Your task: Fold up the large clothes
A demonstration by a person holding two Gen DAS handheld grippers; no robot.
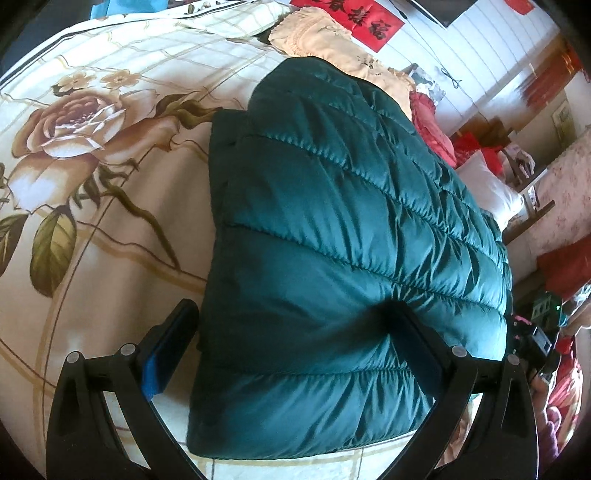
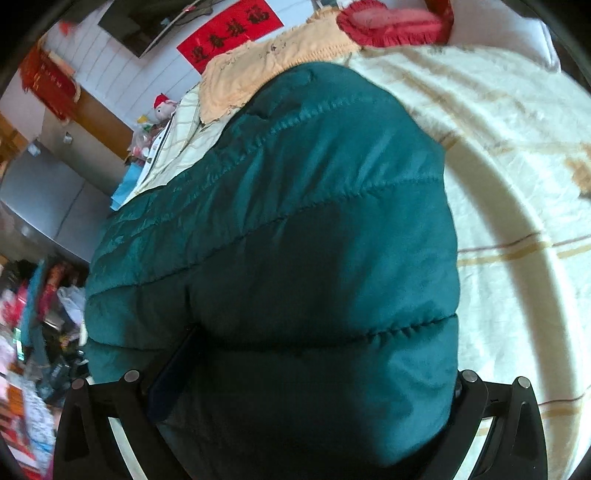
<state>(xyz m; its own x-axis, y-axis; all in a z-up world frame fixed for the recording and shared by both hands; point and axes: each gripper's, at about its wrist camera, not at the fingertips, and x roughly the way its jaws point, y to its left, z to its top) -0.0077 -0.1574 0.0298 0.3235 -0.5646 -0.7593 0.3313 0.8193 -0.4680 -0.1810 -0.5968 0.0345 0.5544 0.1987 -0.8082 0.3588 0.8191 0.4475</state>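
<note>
Green quilted jacket [image 1: 351, 266] between left gripper [image 1: 291, 332] jaws

Bedroom in a lived-in home

A bed spread with a rose-print quilt [image 1: 110, 155] fills the views; past its far edge lie 2 frilled pillows [image 2: 266, 70], and on the white wall behind them hangs a red banner [image 2: 229, 35].

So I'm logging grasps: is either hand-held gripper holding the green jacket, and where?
Left hand-held gripper: open, straddling the puffer jacket near edge, no pinch. Right hand-held gripper: cannot tell.
</note>
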